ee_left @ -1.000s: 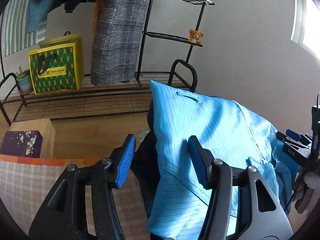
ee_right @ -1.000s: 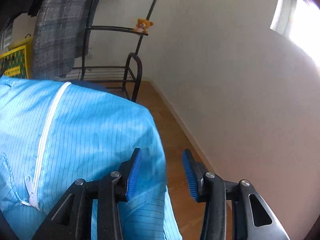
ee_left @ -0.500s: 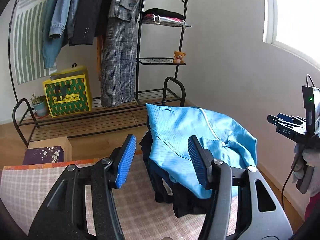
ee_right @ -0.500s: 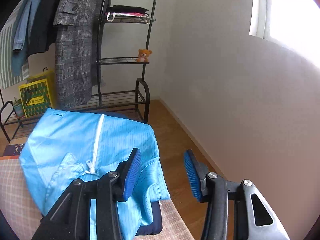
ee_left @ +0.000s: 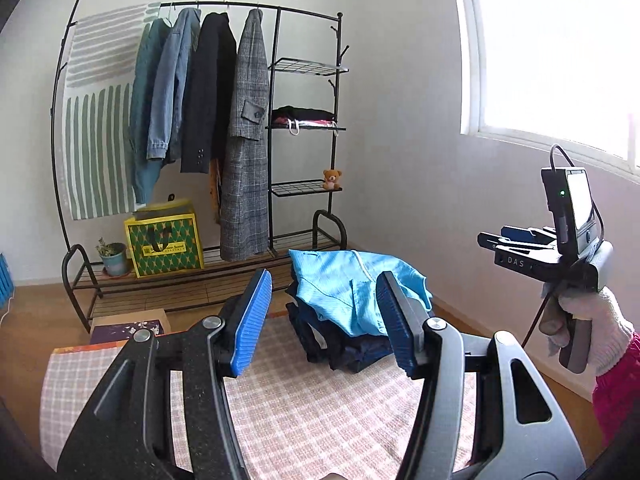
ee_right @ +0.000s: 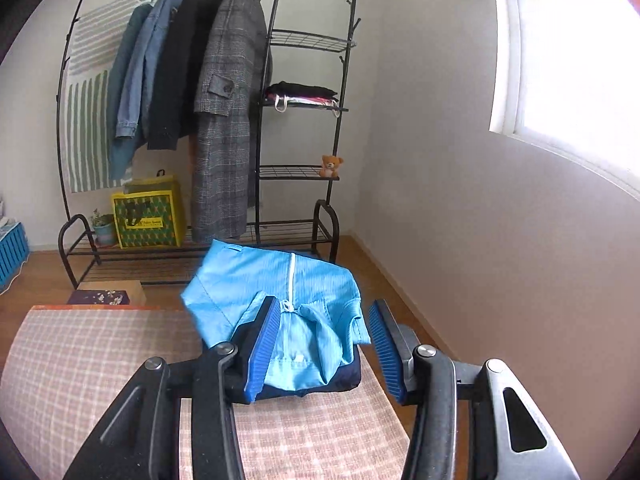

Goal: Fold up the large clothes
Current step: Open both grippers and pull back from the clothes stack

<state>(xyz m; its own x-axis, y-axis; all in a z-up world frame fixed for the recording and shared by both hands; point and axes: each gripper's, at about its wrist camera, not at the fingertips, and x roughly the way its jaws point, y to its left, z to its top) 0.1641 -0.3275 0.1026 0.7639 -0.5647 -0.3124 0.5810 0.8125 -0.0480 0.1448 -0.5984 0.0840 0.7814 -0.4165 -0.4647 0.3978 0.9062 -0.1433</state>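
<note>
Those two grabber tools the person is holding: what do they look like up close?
Each gripper, left and right, has two black, speckled arms with silver bolts, ending in ribbed blue pads. From the left view, the right one carries a small screen with a green light, a black cable and "DAS" lettering. The hand wears a white knit glove and a pink sleeve.

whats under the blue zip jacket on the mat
Dark navy folded clothes lie under the blue zip jacket, on the checked mat. How many pieces cannot be seen; the jacket covers most.
</note>
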